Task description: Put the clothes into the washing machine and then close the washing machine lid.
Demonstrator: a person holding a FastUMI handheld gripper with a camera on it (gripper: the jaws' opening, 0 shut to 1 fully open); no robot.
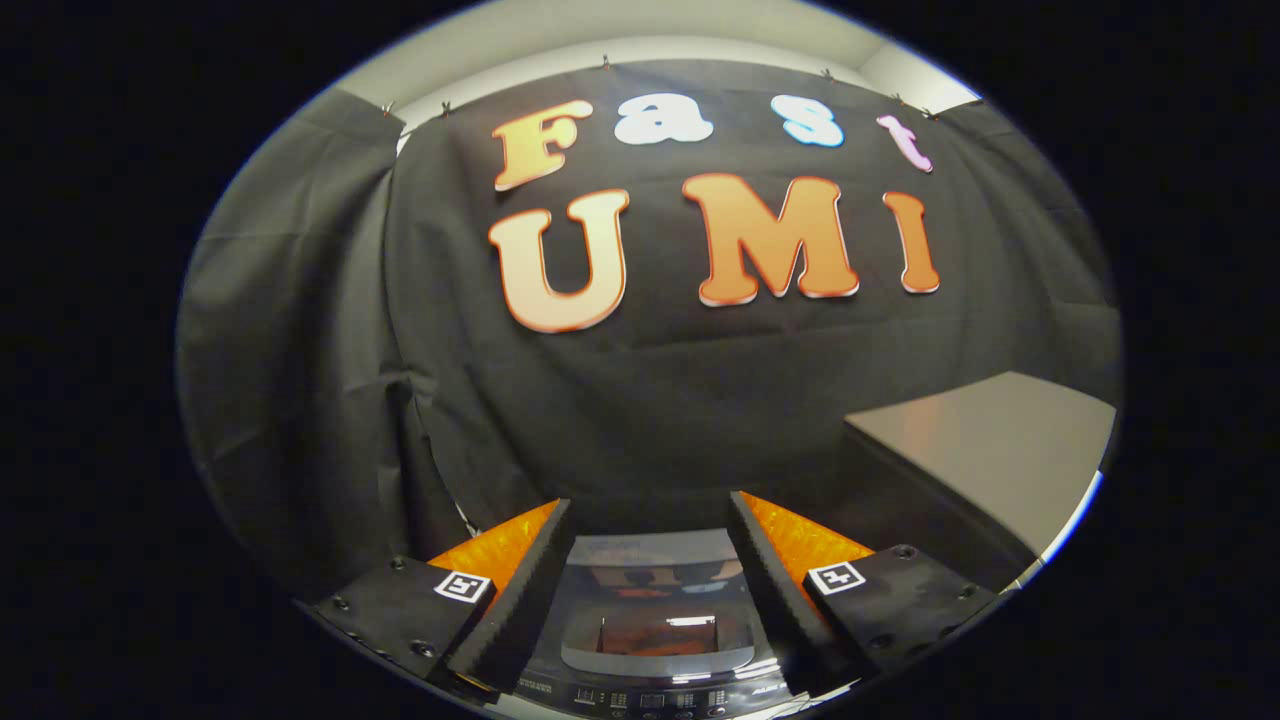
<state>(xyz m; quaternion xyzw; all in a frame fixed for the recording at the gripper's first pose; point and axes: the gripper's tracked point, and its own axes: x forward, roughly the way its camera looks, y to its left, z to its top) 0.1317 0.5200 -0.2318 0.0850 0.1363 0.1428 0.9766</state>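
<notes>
My gripper (650, 520) stands open, its two black-padded fingers (530, 590) with orange sides spread wide and nothing between them. Below and between the fingers lies the washing machine (655, 640), seen from above. Its dark glossy lid (650, 590) looks shut and mirrors the booth wall. The control panel (650, 698) with small buttons runs along the machine's near edge. No clothes are visible.
A grey table top (990, 450) stands to the right of the machine, beyond the right finger. Black cloth hangs close behind and to the left of the machine.
</notes>
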